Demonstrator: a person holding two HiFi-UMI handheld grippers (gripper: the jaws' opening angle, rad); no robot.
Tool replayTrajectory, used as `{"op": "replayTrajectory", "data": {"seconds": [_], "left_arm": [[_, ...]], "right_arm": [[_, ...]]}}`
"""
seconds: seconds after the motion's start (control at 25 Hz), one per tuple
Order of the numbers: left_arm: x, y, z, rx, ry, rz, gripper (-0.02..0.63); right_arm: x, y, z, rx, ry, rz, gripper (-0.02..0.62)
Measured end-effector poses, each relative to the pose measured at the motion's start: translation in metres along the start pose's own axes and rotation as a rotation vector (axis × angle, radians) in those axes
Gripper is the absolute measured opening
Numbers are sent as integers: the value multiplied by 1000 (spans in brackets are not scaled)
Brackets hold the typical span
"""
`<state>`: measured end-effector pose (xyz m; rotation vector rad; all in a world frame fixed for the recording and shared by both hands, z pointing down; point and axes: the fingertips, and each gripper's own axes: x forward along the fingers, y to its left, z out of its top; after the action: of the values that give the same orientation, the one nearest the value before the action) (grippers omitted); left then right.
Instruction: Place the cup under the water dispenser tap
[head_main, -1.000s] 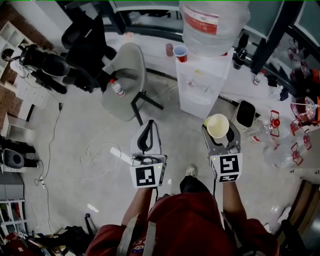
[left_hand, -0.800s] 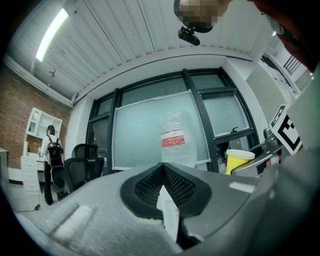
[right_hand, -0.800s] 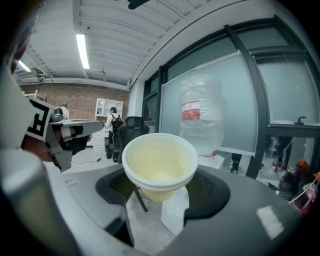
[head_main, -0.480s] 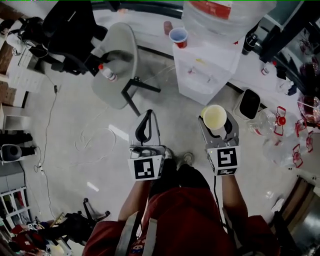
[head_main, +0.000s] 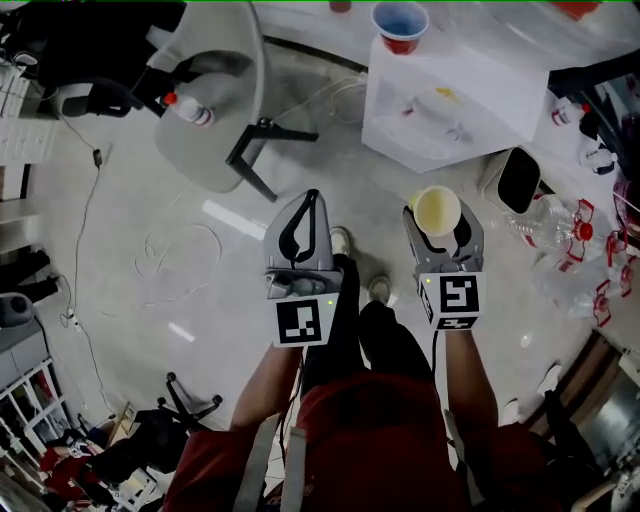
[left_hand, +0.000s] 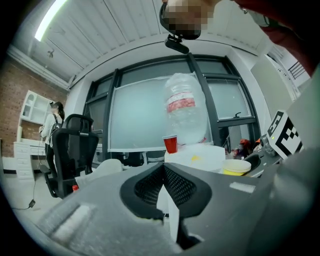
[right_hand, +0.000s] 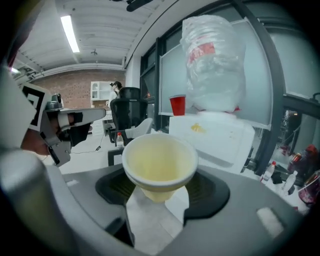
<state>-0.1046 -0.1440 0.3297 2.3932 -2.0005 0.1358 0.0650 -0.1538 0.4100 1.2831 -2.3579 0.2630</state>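
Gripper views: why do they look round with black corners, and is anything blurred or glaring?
Left gripper view: the wide lens bows the window frame into an arc and blackens the corners; the mosaic patch on top was added afterwards. Right gripper view: same bowing, yellow cup sharp, water bottle washed pale. Head view: dim, water dispenser overexposed.

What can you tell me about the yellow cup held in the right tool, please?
The cup is pale yellow and matte, seemingly paper or thin plastic. It tapers from a wide mouth with a rolled rim down to a narrow base. It stands upright, mouth up, and its inside looks empty and dry. The right tool clamps its lower body between two black pads, and nothing else touches it. It is held above the floor, in front of the white water dispenser and not yet under a tap.
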Motion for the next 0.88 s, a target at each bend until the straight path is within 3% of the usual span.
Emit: {"op": "replayTrajectory", "data": {"seconds": [0.56,0.88], "left_arm": [[68,33,-166,-33,126,-70,6],[89,30,-230,-54,163,-101,6]], "right_arm": [[158,-12,-119,54,108,-75,287],[218,-33,-163,55,119,-122,287]]}}
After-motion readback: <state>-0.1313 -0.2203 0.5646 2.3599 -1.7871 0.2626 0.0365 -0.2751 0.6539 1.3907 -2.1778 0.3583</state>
